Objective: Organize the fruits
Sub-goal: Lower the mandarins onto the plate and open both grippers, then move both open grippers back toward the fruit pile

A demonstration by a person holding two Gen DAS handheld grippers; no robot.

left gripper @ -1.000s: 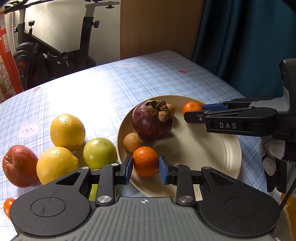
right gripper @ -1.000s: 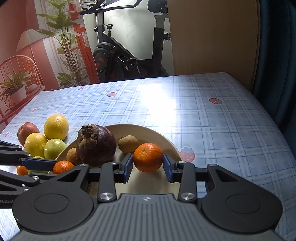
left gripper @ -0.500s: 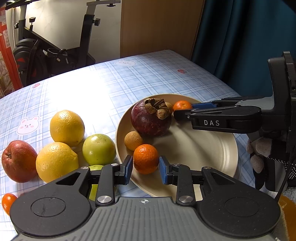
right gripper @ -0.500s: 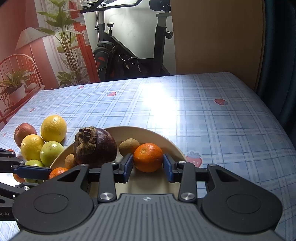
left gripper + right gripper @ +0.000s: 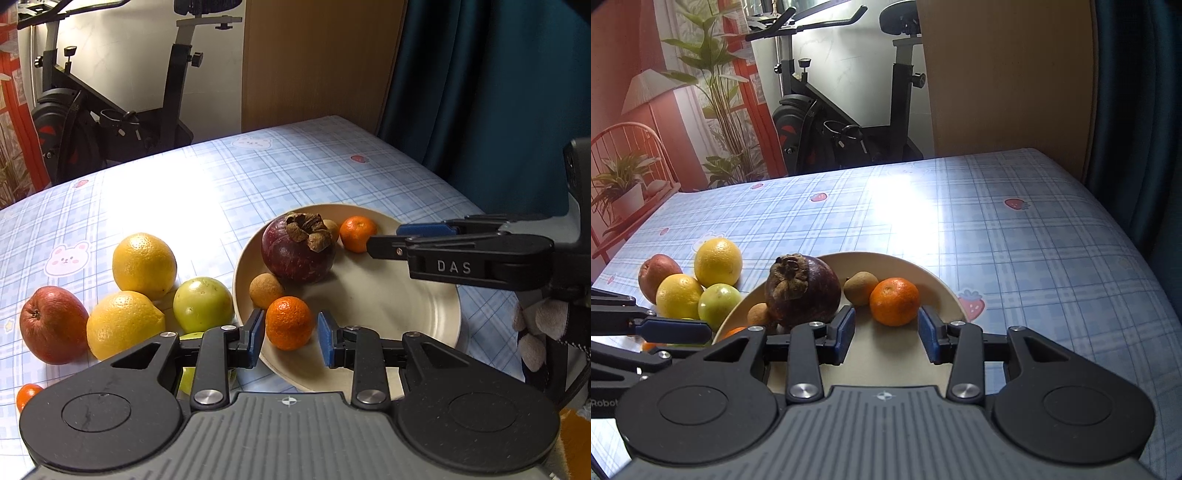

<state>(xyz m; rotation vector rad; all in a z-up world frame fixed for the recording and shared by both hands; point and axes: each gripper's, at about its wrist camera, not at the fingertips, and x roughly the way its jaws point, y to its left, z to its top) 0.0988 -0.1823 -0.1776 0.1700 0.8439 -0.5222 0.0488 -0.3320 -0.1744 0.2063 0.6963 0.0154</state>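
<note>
A beige plate (image 5: 388, 310) holds a dark purple mangosteen (image 5: 297, 248), two small brown fruits and two mandarins. My left gripper (image 5: 291, 334) is open, its blue pads either side of the near mandarin (image 5: 289, 322), which rests on the plate. My right gripper (image 5: 886, 330) is open just short of the far mandarin (image 5: 894, 301), which rests on the plate (image 5: 886, 354). The right gripper also shows in the left wrist view (image 5: 391, 240). Left of the plate lie two yellow citrus (image 5: 144, 260), a green apple (image 5: 203, 303) and a red apple (image 5: 53, 324).
A small mandarin (image 5: 27, 395) lies at the table's near left. Another green fruit sits half hidden under the left gripper. The checked tablecloth (image 5: 997, 229) stretches beyond the plate. An exercise bike (image 5: 846, 122) stands behind the table, a curtain at right.
Both grippers opened and let go of their mandarins, which now rest on the plate. The right gripper drew back a little from its mandarin.
</note>
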